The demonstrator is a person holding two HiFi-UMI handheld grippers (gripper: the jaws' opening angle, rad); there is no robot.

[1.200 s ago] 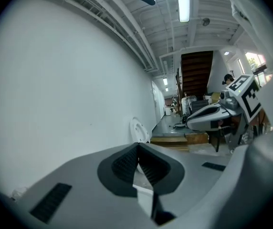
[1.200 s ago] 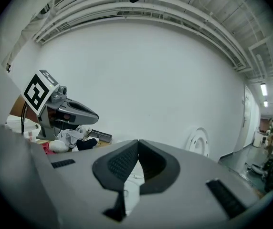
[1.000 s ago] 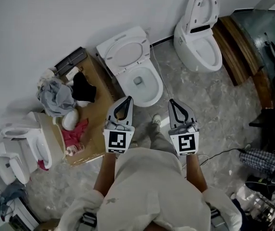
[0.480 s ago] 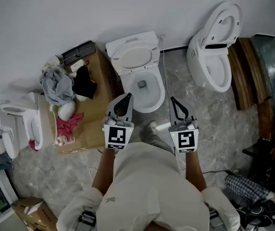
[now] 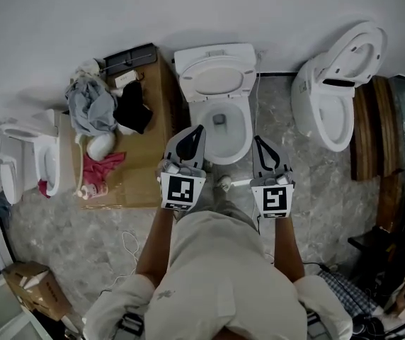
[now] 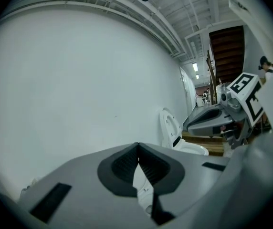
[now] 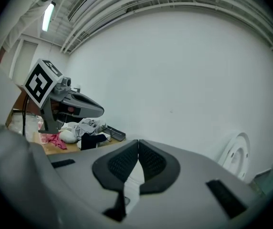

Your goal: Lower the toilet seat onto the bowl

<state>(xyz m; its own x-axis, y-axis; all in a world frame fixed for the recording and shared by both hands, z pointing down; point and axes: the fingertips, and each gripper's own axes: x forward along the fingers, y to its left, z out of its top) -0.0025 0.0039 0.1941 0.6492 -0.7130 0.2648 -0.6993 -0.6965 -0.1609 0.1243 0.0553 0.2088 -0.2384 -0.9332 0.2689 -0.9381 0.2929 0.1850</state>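
A white toilet stands against the wall straight ahead. Its seat is raised and leans back, and the open bowl lies below it. My left gripper is shut and empty, its tip over the bowl's near left rim in the head view. My right gripper is also shut and empty, just right of the bowl's front. In the left gripper view the closed left gripper shows a white sliver of toilet beneath it. The right gripper points at the bare wall in its own view.
A second toilet with its lid up stands to the right, beside a wooden platform. A cardboard sheet with a heap of clothes lies left of the bowl. Another white toilet stands far left. A cable trails on the marble floor.
Both grippers have come forward and down toward the middle toilet, which now sits centred ahead. Both stay shut.
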